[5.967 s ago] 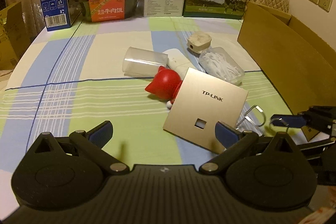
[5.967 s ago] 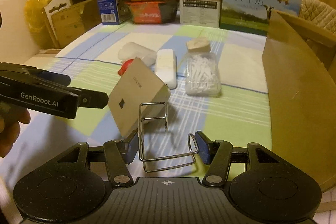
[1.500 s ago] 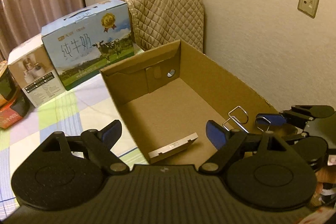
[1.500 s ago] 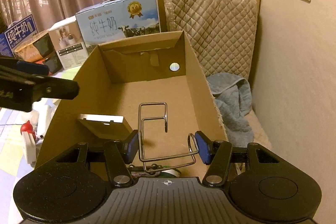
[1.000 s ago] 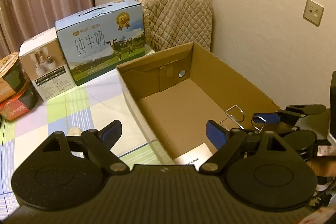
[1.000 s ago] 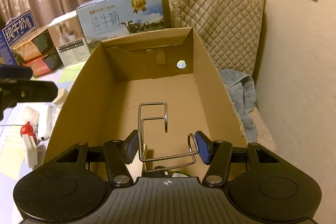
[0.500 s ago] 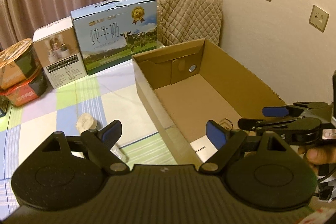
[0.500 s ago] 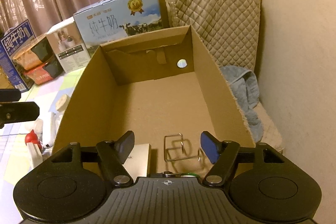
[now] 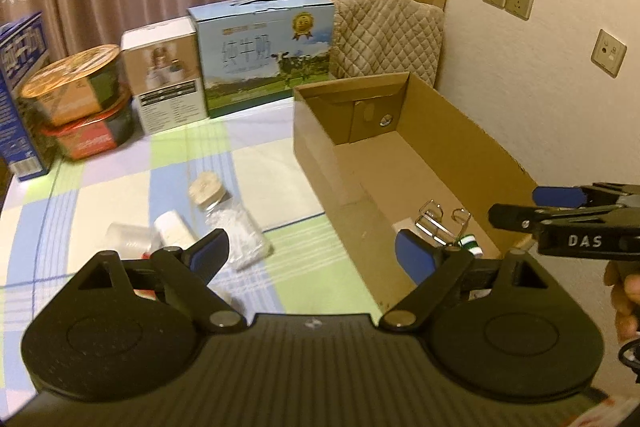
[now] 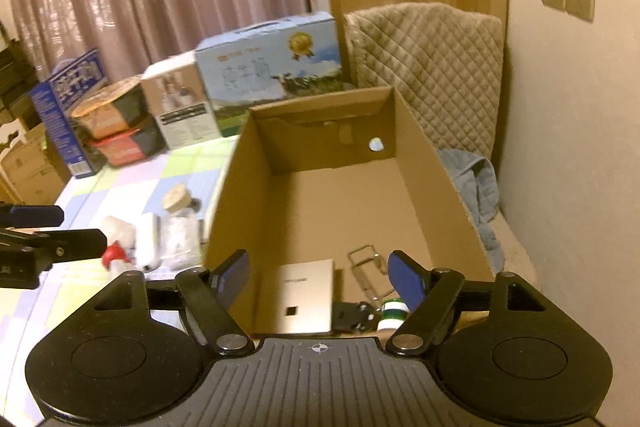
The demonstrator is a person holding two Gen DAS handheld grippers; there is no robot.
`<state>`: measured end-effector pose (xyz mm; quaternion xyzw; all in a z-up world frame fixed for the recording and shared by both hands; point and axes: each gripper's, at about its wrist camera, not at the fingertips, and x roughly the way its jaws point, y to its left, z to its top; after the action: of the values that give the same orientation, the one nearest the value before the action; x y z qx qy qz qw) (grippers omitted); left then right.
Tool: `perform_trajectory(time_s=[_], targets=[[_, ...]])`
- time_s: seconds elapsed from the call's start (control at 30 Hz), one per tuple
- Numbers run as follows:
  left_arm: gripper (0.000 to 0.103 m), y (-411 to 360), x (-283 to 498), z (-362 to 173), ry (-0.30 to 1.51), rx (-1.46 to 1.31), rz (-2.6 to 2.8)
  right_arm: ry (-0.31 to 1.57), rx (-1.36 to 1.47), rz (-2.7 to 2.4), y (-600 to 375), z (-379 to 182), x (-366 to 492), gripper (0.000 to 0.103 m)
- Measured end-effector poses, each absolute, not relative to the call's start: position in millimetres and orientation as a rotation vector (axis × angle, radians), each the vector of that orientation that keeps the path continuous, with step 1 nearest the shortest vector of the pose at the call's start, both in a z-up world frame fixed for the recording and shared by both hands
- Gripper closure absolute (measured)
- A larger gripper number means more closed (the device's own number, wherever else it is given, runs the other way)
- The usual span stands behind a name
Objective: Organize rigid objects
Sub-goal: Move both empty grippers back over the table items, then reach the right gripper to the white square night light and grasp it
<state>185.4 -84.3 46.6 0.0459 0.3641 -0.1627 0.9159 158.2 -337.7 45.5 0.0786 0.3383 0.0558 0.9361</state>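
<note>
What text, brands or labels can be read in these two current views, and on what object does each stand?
"DAS": white letters on the side of the right gripper, seen from the left wrist.
Large characters on the light blue milk carton: blurred, not readable.
Print on the dark blue box, the white box and the stacked bowls: too blurred.
Small mark on the gold wall plate in the cardboard box: too small.
</note>
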Motion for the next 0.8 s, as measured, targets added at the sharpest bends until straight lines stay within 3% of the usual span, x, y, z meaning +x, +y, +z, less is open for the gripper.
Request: perform_trajectory(time_s=[0.37, 0.8], targets=[[0.001, -32.1, 123.3, 57.6, 0.709, 0.040, -0.263, 0.677, 0.156, 0.201, -292.6, 60.9, 108.5, 0.026], [0.001, 60.4, 89.4, 51.8, 0.715, 0.049, -0.088, 0.634, 0.091, 0.349, -211.1, 56.2, 75.4, 0.022]])
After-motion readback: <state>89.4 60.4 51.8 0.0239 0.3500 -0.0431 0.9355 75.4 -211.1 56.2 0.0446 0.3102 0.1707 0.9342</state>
